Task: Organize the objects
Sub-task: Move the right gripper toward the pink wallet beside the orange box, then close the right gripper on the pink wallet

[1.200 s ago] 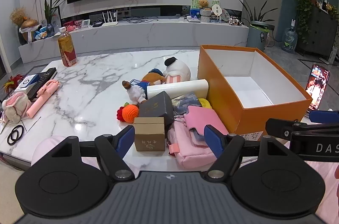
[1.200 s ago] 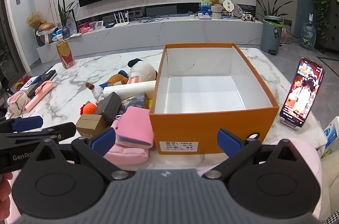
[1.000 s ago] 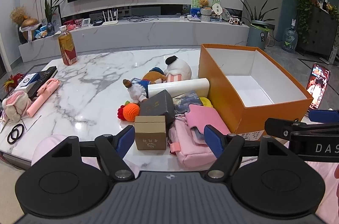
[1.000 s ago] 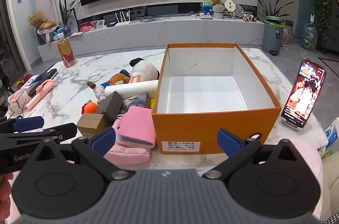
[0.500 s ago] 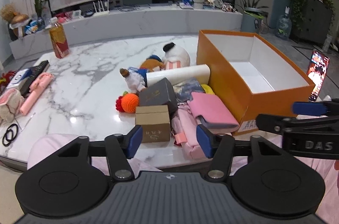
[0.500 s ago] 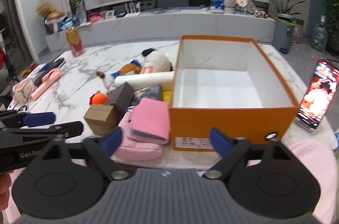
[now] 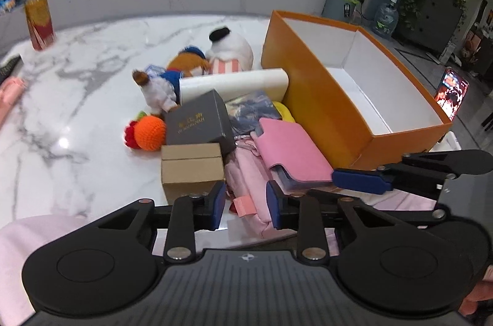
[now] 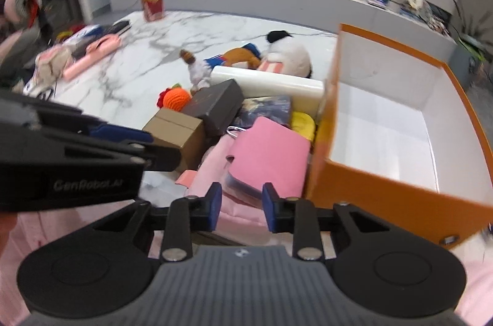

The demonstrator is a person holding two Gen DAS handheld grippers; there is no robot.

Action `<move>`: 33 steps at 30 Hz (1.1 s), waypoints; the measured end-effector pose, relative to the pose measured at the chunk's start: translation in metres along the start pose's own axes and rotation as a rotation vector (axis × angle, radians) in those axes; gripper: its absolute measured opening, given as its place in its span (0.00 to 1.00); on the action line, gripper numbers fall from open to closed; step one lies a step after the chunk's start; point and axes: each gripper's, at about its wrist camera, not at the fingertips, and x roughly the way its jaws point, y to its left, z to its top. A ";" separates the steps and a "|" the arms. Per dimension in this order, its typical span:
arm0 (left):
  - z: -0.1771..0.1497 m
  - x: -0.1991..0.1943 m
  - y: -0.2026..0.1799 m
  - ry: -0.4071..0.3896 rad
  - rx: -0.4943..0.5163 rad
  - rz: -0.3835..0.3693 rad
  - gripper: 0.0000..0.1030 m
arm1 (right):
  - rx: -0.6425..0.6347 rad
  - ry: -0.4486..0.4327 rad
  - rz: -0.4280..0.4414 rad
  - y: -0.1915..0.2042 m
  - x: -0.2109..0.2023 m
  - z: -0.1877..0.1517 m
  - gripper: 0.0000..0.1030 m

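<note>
Both my grippers have just been closing, and nothing sits between either pair of fingers; left gripper (image 7: 243,209) and right gripper (image 8: 242,210) now stand narrowed but empty, still a gap showing; compared with a second ago the pile looms larger, so I judge a first pick is near; the pink pouch (image 7: 289,153) lies just beyond my fingers, the cardboard box (image 7: 192,172) to their left, the empty orange box (image 8: 385,187) to their right on the tabletop (image 7: 77,116).
</note>
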 end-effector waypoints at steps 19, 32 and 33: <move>0.012 0.028 0.038 0.120 -0.140 -0.033 0.34 | -0.261 0.068 -0.181 0.032 0.068 0.021 0.44; 0.006 0.018 0.027 0.104 -0.159 -0.048 0.49 | -0.017 0.003 -0.108 0.008 0.015 0.011 0.15; 0.005 0.022 0.025 0.117 -0.158 -0.043 0.51 | 0.016 0.003 -0.095 0.004 0.011 0.008 0.15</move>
